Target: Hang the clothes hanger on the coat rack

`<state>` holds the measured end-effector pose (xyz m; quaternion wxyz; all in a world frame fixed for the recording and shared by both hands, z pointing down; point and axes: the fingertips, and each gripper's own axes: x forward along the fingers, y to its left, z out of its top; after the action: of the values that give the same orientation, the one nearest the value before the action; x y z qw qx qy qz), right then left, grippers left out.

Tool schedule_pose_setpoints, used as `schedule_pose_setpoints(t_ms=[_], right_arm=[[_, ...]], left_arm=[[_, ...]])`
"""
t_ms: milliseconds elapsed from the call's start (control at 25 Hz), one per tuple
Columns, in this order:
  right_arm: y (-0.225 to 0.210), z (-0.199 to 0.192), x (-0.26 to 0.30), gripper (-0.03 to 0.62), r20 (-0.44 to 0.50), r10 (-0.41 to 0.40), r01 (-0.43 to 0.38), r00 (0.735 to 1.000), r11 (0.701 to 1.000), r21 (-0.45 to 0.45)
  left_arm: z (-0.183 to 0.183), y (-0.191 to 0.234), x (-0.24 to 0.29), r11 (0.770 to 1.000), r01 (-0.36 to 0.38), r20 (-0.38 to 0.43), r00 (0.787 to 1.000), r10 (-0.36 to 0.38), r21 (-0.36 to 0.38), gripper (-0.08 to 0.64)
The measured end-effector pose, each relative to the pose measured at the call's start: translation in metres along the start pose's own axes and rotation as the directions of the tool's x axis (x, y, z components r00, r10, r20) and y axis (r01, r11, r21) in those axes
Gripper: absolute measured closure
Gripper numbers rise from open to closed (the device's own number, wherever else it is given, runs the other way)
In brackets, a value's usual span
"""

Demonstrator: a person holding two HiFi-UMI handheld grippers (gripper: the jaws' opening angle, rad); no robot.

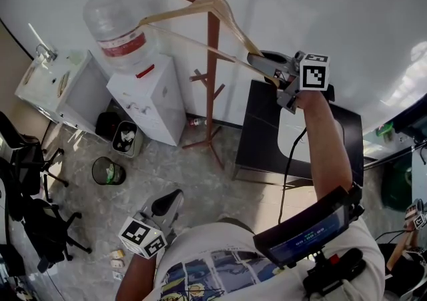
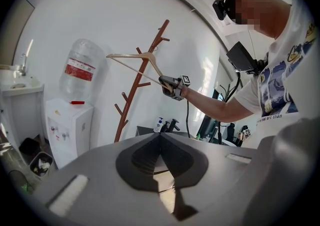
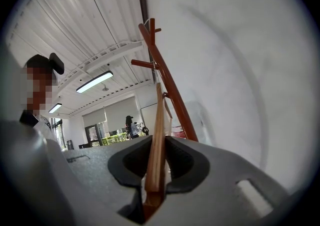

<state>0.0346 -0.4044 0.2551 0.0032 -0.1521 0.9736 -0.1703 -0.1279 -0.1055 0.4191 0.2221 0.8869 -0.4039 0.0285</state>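
Note:
A wooden clothes hanger (image 1: pixel 200 5) is held up against the brown wooden coat rack (image 1: pixel 213 73), its top close to the pole near the rack's upper pegs. My right gripper (image 1: pixel 265 66) is shut on the hanger's right end, arm stretched out and raised. In the right gripper view the hanger bar (image 3: pixel 158 135) runs up between the pads toward the coat rack (image 3: pixel 170 89). The left gripper view shows the hanger (image 2: pixel 135 57), the coat rack (image 2: pixel 135 89) and the right gripper (image 2: pixel 167 83) from below. My left gripper (image 1: pixel 170 201) hangs low by my body, shut and holding nothing (image 2: pixel 160 137).
A white water dispenser (image 1: pixel 150 96) with a big bottle (image 1: pixel 120 23) stands left of the rack, and a white sink cabinet (image 1: pixel 57 83) stands further left. Two bins (image 1: pixel 108 171) sit on the floor. A black table (image 1: pixel 267 133) is right of the rack, and office chairs (image 1: pixel 27 213) at far left.

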Motion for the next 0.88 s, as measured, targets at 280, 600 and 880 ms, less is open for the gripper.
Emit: schedule_pose_setpoints(t_ms=[280, 600, 880], right_arm=[[-0.007, 0.003, -0.015, 0.515, 0.089, -0.004, 0.003, 0.996, 1.0, 0.014], [-0.012, 0.003, -0.033, 0.491, 0.165, -0.032, 0.024, 0.986, 0.998, 0.051], [-0.017, -0.005, -0.07, 0.478, 0.222, -0.122, 0.098, 0.967, 0.989, 0.113]], left_arm=[[-0.002, -0.001, 0.003, 1.0, 0.011, -0.008, 1.0, -0.011, 0.009, 0.557], [-0.001, -0.003, 0.008, 0.999, 0.041, -0.013, 0.999, -0.041, 0.026, 0.557], [-0.008, -0.016, 0.006, 0.995, 0.091, -0.018, 0.996, -0.09, 0.042, 0.557]])
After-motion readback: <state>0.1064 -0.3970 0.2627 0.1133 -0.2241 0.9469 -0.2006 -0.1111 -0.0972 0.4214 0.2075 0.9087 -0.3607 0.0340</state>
